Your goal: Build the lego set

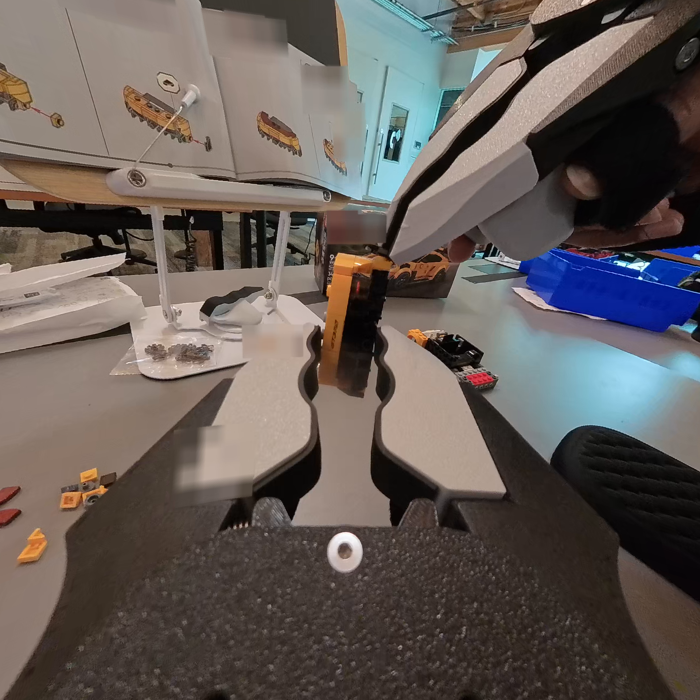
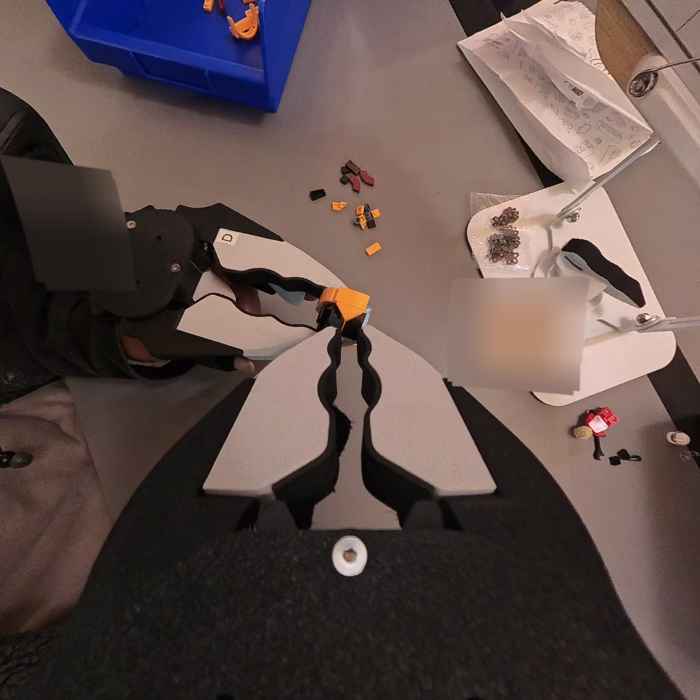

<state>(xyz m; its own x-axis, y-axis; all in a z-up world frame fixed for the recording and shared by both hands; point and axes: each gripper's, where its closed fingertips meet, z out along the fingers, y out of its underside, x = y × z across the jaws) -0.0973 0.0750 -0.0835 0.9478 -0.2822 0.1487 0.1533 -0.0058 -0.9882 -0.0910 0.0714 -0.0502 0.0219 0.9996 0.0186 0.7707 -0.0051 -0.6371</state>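
Observation:
An orange and black lego assembly [image 1: 337, 303] stands upright on the grey table [image 1: 568, 378], clamped between the fingers of my left gripper [image 1: 348, 337]. In the right wrist view the same assembly [image 2: 350, 299] sits at the tip of the left gripper [image 2: 322, 308], which comes in from the left. My right gripper [image 2: 347, 331] comes down from above, its jaws nearly together on a small black piece at the assembly's top end. In the left wrist view its tip [image 1: 388, 255] touches the top of the assembly.
An instruction booklet [image 1: 151, 113] rests on a white stand [image 1: 182, 341] behind. Loose small pieces [image 2: 363, 216] lie on the table. A black and red sub-assembly [image 1: 458, 356], the set's box [image 1: 416, 272], a blue bin [image 1: 606, 291] and a paper bag [image 2: 560, 87] surround the work spot.

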